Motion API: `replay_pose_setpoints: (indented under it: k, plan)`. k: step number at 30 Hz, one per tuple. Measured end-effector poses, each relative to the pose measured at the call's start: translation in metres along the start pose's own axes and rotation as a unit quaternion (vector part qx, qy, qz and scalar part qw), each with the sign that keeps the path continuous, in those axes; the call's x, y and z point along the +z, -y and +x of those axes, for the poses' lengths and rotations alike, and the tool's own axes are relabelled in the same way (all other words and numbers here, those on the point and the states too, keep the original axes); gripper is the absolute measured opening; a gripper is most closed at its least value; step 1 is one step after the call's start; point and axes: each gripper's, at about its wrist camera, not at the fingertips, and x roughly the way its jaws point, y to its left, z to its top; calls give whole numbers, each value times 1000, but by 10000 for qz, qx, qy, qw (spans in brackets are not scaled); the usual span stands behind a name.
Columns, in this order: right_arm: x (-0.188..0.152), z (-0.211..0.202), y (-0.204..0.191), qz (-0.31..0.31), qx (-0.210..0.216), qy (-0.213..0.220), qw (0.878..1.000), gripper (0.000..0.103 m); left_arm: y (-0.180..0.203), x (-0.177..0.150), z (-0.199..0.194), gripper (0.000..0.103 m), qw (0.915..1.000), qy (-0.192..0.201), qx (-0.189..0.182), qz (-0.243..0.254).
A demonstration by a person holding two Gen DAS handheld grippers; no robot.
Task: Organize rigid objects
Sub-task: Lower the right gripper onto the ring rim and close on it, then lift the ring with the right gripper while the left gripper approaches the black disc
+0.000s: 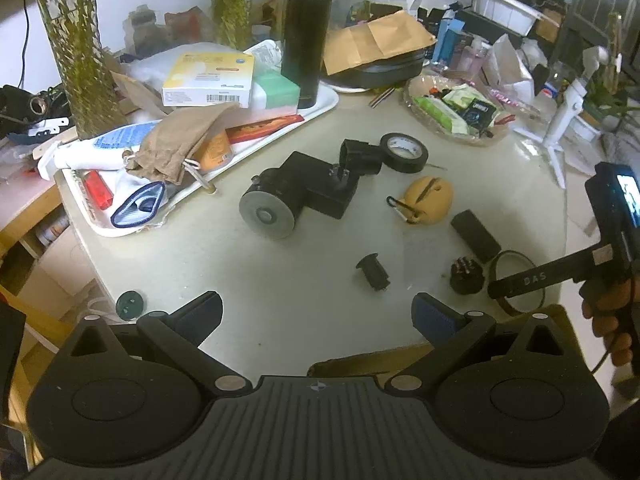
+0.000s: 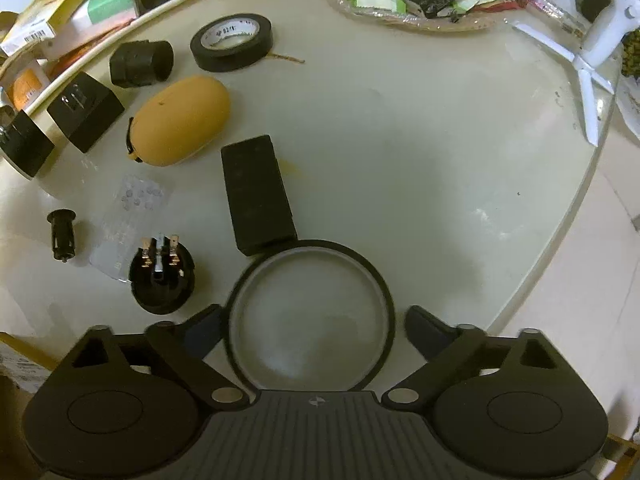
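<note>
A thin dark ring [image 2: 316, 245] lies flat on the pale table, between the jaws of my right gripper [image 2: 314, 328]. The left pad sits against its rim and the right pad stands a small gap off, so the jaws are open around it. Beyond the ring lie a black block [image 2: 256, 196], a round black switch with metal prongs [image 2: 162, 280], a small black plug [image 2: 62, 232], an orange egg-shaped pouch [image 2: 180, 120] and a black tape roll [image 2: 232, 42]. My left gripper [image 1: 318, 312] hangs open and empty above the table's near edge, short of the plug [image 1: 374, 272].
A black adapter [image 1: 316, 188] with a grey disc [image 1: 266, 214] lies mid-table beside a black cylinder [image 1: 358, 156]. A crowded white tray [image 1: 320, 108] and black flask [image 1: 306, 32] stand at the back left. A glass dish of packets [image 2: 400, 20] and a white tripod [image 2: 588, 92] are at the back right.
</note>
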Motion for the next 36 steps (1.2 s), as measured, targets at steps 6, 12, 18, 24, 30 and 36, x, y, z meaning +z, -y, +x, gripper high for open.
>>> replay_pose_setpoints:
  k: [6, 12, 18, 24, 30, 36]
  plan:
    - [0, -8, 0, 85, -15, 104, 9999, 89, -2, 1, -4, 103, 9999, 77, -82, -27]
    - [-6, -40, 4, 265, 2, 551, 9981, 89, -4, -1, -11, 103, 9996, 264, -76, 117]
    - [-26, -74, 14, 450, 192, 899, 9947, 89, -12, -8, -25, 103, 9988, 463, -147, -114]
    - [-47, -94, 18, 552, 478, 1108, 9912, 89, -4, -8, -32, 103, 9994, 288, 106, -170]
    - [-53, -94, 24, 578, 598, 1224, 9890, 89, 10, -7, -39, 103, 9978, 656, 130, 45]
    - [-49, -99, 17, 535, 767, 1343, 9865, 89, 28, -8, -28, 103, 9884, 1246, 366, 789]
